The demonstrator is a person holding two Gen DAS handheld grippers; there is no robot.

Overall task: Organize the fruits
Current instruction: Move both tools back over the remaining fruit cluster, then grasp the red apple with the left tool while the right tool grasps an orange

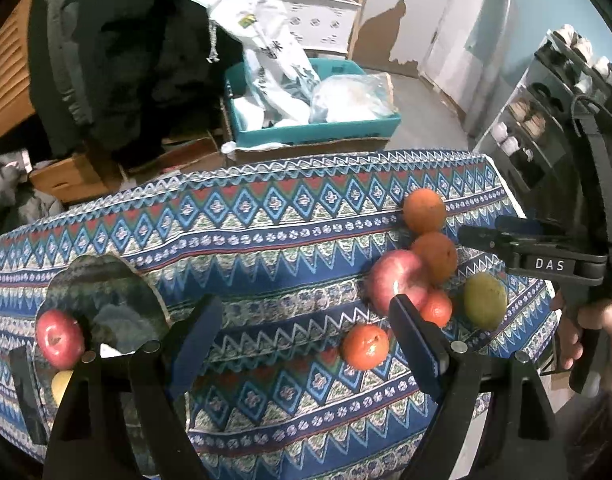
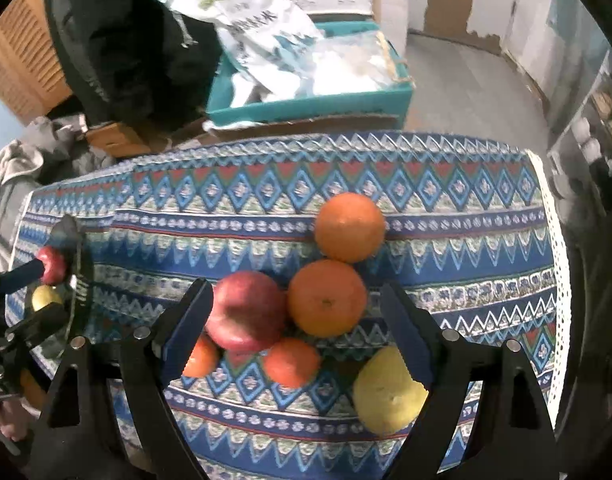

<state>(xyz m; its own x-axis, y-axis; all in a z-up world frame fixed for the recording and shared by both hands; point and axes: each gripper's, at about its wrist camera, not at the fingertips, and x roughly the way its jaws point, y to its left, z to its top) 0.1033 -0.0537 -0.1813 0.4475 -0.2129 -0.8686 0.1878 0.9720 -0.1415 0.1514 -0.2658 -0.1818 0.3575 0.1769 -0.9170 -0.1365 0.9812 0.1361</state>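
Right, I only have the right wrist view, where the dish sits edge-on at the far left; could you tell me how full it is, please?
Observer: In the left wrist view the dish holds a red apple and a yellow fruit at its left edge; the rest looks bare.
Operator: Thank you. Is the left gripper carrying anything?
Observer: No, the left gripper is open and grips nothing; a small tangerine shows between its fingers, lying on the cloth.
Operator: And where are my right gripper's tips, seen from outside?
Observer: The right gripper shows just right of the nearer orange.
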